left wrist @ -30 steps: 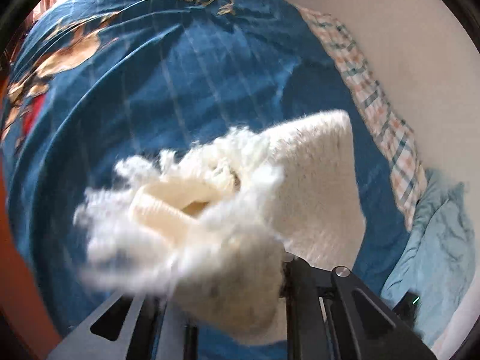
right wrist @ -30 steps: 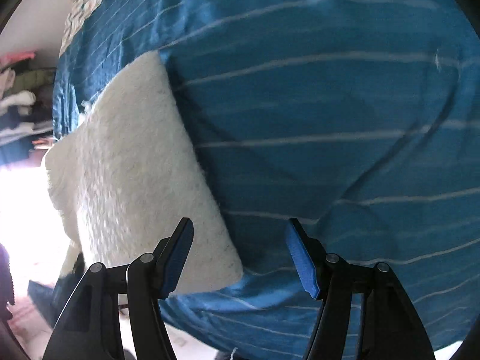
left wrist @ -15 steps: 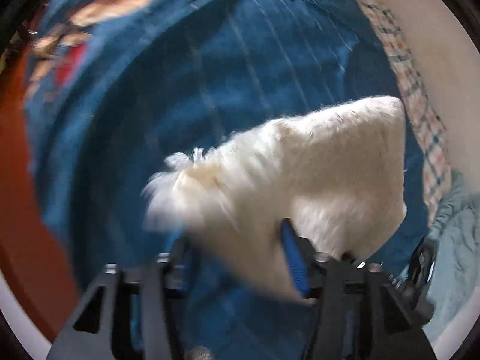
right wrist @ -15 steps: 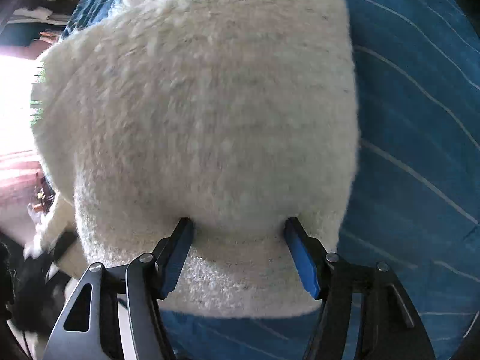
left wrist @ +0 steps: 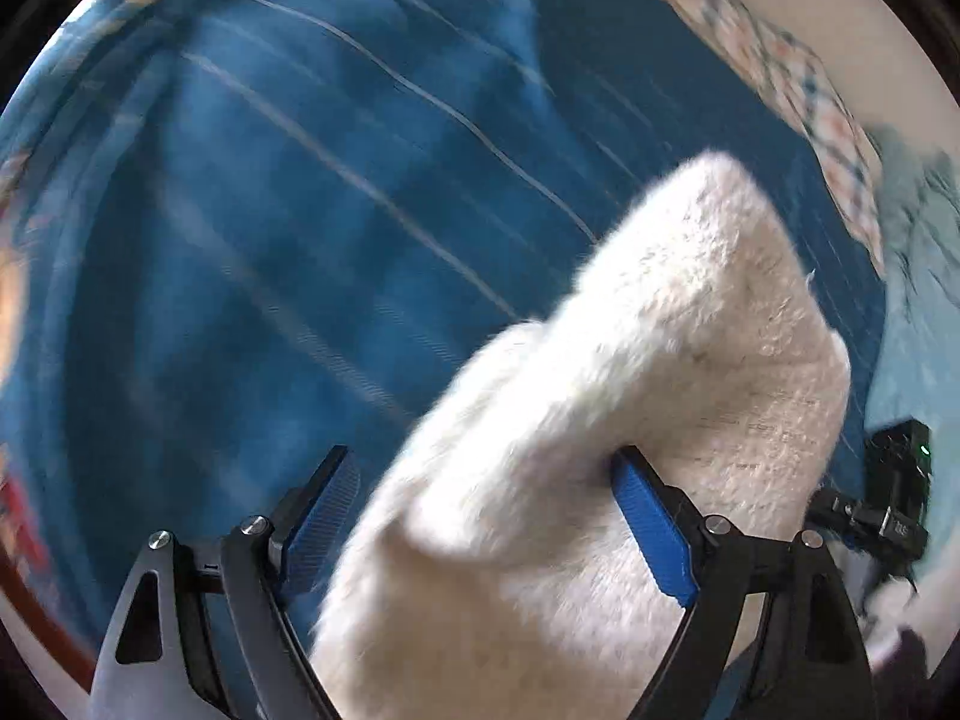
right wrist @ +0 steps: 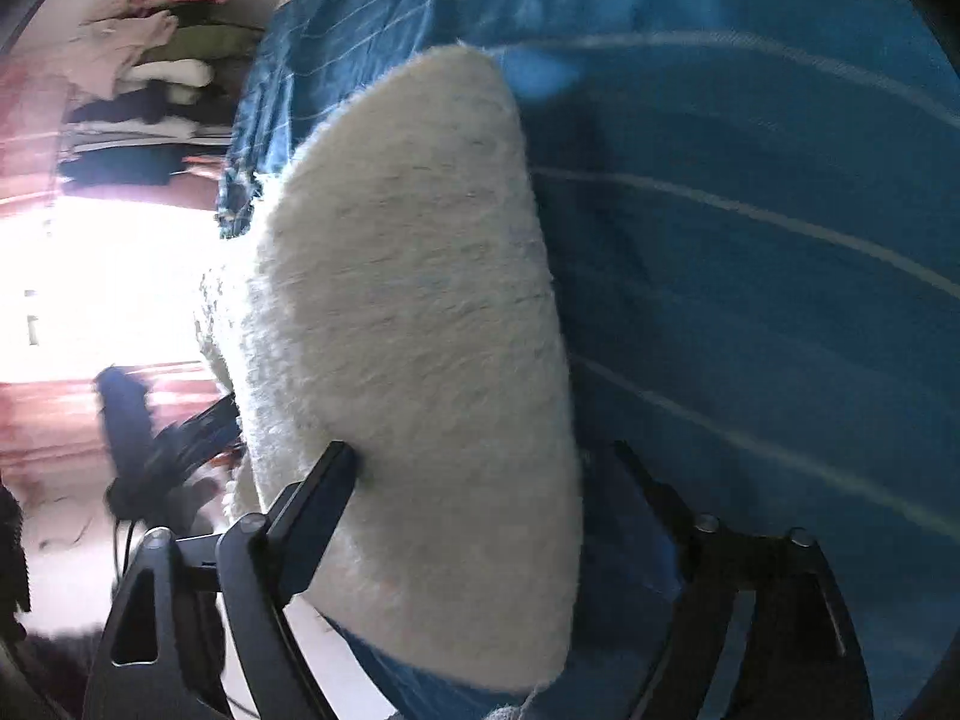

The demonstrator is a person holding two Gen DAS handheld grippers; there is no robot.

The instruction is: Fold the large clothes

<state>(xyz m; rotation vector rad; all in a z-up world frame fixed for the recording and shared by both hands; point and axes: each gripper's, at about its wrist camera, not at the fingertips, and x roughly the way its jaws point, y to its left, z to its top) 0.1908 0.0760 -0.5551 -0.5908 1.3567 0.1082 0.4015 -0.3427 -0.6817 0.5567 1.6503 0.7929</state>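
A fluffy cream-white garment lies folded on a blue bedspread with thin pale stripes. My left gripper is open; the garment's near edge lies between its blue-padded fingers, not pinched. In the right wrist view the same garment fills the left centre. My right gripper is open, its left finger against the garment's near edge, its right finger over the bedspread.
A checked sheet and a pale blue cloth lie along the bed's far side by a white wall. The right gripper shows at the left view's right edge. Stacked clothes on shelves and a bright floor area lie left.
The left gripper let go of the loose fluffy part it held and opened; the garment now lies flat. Both grippers moved along the garment's near edge. The views are blurred by motion.
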